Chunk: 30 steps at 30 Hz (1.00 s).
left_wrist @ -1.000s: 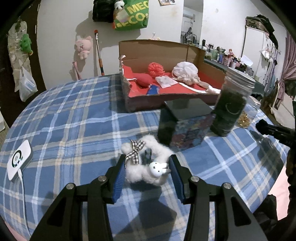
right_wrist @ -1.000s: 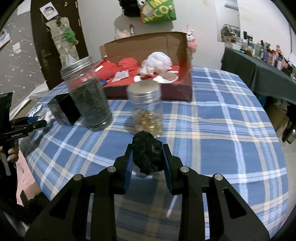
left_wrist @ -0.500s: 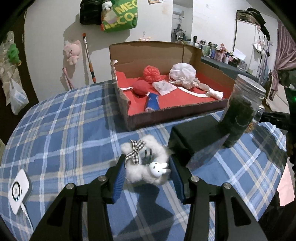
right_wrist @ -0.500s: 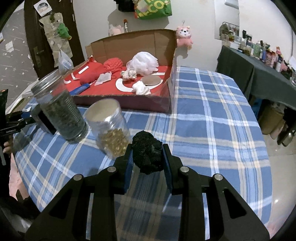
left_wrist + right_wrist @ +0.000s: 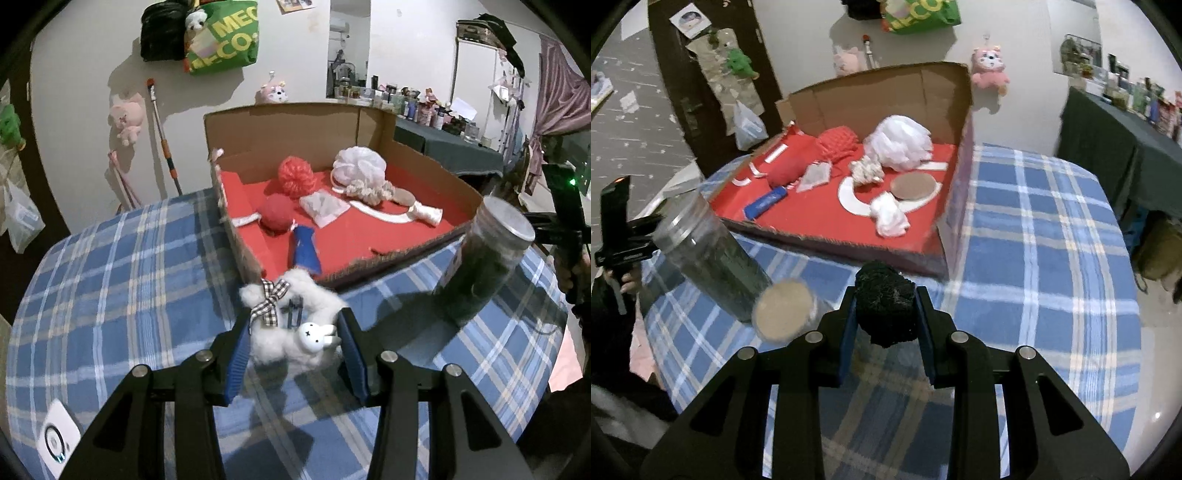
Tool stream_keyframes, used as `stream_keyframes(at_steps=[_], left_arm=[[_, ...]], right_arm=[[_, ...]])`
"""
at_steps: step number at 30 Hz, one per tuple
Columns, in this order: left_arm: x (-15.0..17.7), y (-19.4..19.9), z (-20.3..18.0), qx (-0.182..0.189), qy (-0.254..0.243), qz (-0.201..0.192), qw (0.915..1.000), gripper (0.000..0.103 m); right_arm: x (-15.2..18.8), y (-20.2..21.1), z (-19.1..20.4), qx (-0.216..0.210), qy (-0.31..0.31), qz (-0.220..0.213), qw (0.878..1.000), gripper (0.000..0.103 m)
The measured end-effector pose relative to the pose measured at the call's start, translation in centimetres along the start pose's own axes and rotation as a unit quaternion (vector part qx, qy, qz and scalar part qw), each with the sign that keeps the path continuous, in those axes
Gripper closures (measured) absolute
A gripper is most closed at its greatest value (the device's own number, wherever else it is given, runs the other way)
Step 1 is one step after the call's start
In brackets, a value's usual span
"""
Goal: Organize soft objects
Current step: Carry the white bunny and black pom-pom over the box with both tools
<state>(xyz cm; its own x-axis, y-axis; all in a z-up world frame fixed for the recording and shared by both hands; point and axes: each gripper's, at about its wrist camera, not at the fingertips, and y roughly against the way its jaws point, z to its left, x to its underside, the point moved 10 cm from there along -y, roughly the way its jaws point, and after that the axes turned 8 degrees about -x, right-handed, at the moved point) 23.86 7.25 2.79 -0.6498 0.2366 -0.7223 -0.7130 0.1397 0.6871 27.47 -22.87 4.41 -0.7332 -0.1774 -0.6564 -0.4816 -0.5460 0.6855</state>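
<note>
A fluffy white plush toy point(image 5: 291, 332) with a checked bow was pinched in the left gripper point(image 5: 293, 341), above the blue plaid tablecloth point(image 5: 122, 280) just before the red-lined cardboard box point(image 5: 424, 158). The right gripper point(image 5: 886, 315) pinched a black pom-pom point(image 5: 886, 308) near the box's front edge, beside two jars point(image 5: 713, 262).

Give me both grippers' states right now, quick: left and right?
Left gripper: closed on the white fluffy plush.
Right gripper: closed on the black pom-pom.
</note>
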Motion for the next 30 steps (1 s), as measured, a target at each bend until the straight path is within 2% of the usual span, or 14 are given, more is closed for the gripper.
stream_keyframes(at_steps=[8,13,20,24,30], left_arm=[[-4.0,-1.5,-2.6,0.038,-0.037,0.003,0.9986,0.055],[-6.0,-3.2,-4.7,0.064,-0.057,0.019,0.9961,0.055],[-7.8,-6.0,-7.4,0.099,-0.075,0.060,0.9905,0.055],[-8.4,-7.9,-9.1,0.111,-0.085,0.090,0.9862,0.055],[-8.2,-10.7,-10.4,0.114,-0.094,0.136,0.9797,0.055]], right_arm=[[-3.2,-1.4,0.7,-0.034,0.022,0.017,0.999,0.075],[-4.9,-3.3,2.1,-0.049,0.047,0.037,0.997,0.075],[-7.4,-6.7,4.1,-0.064,0.085,0.071,0.992,0.075],[-8.1,-9.0,5.0,-0.071,0.100,0.101,0.987,0.075],[-8.3,-12.5,5.4,-0.061,0.120,0.148,0.980,0.075]])
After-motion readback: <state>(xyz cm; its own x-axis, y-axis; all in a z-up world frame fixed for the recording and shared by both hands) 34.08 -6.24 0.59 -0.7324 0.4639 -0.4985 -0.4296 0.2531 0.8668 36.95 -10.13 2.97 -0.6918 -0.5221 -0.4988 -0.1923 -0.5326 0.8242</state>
